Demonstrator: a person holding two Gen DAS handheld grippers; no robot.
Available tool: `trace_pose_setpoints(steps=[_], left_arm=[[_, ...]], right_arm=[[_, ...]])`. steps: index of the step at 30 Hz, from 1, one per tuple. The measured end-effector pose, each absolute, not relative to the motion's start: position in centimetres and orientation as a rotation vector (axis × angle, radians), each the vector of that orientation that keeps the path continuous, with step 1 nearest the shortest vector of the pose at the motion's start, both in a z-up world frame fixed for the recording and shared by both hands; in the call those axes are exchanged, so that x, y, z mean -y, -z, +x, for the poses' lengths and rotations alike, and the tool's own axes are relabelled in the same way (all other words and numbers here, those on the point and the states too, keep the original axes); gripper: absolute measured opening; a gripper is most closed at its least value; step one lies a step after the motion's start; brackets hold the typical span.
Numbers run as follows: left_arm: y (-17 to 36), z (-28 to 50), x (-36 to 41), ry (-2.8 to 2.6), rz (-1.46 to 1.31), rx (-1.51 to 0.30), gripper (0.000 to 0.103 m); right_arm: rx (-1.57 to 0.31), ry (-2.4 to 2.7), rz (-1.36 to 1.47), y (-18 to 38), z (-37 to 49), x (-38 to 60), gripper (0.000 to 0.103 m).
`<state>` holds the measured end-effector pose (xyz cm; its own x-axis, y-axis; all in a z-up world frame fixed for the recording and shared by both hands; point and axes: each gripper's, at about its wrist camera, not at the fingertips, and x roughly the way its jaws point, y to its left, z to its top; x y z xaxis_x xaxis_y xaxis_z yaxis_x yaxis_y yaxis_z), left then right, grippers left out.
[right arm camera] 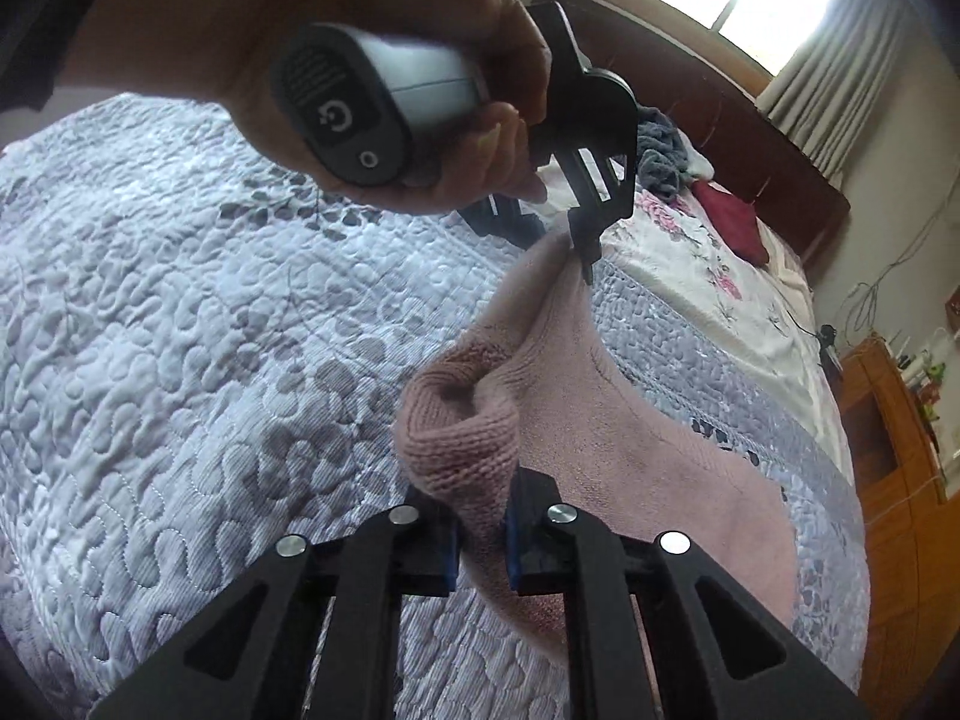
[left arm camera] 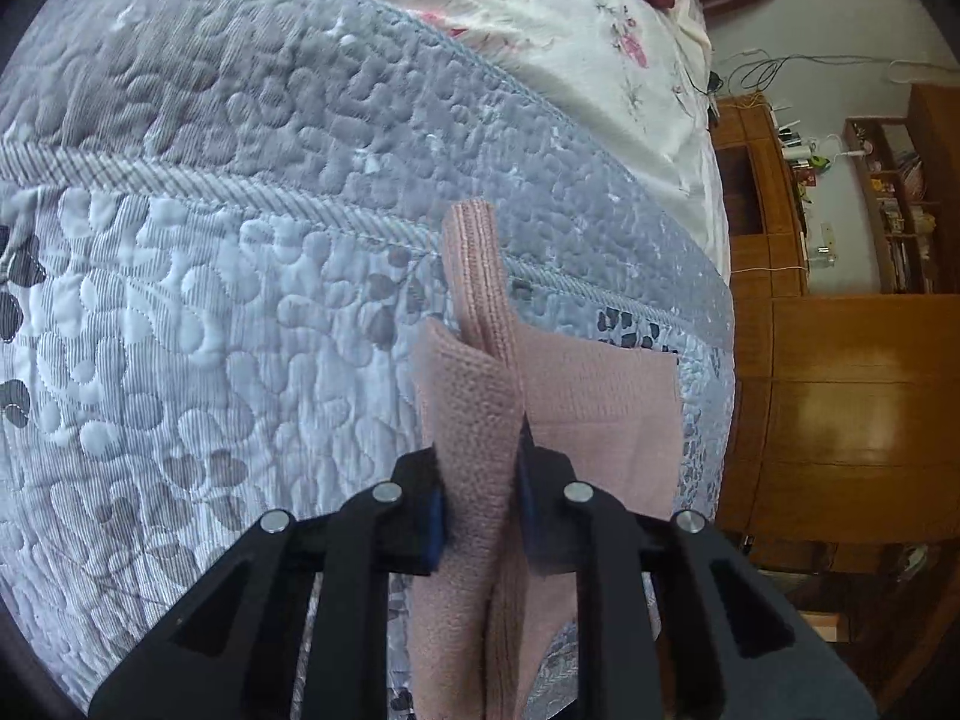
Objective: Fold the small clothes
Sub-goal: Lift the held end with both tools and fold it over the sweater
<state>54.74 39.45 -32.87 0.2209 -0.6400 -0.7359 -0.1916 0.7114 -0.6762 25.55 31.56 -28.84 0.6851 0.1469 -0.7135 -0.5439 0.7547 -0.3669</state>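
I am clamping both the left gripper [left arm camera: 480,516] and right gripper [right arm camera: 483,531] on the pink garment [right arm camera: 630,450] above the quilt [right arm camera: 180,360]; uneven pulling is risking slippage.

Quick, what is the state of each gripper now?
Left gripper: shut on the pink cloth.
Right gripper: shut on the same pink cloth, at another edge.

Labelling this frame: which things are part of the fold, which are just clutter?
In the job:
pink cloth
left gripper, shut on it
right gripper, shut on it
quilt under it

Lying about:
floral sheet
red pillow
grey clothes
wooden shelves
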Motion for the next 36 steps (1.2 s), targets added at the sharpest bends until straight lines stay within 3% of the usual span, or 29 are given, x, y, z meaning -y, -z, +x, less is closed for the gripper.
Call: trace_pose_setpoints(steps=[17, 36], left_arm=[[22.8, 55.7, -28.8, 0.291, -0.504, -1.334, 0.016], [21.5, 56.7, -17.2, 0.213, -0.324, -1.358, 0.016]], right_arm=[[-0.694, -0.324, -0.336, 21.6, 26.6, -22.4, 0.010], [-0.752, -0.252, -0.130, 21.6, 27.7, -12.4, 0.010]])
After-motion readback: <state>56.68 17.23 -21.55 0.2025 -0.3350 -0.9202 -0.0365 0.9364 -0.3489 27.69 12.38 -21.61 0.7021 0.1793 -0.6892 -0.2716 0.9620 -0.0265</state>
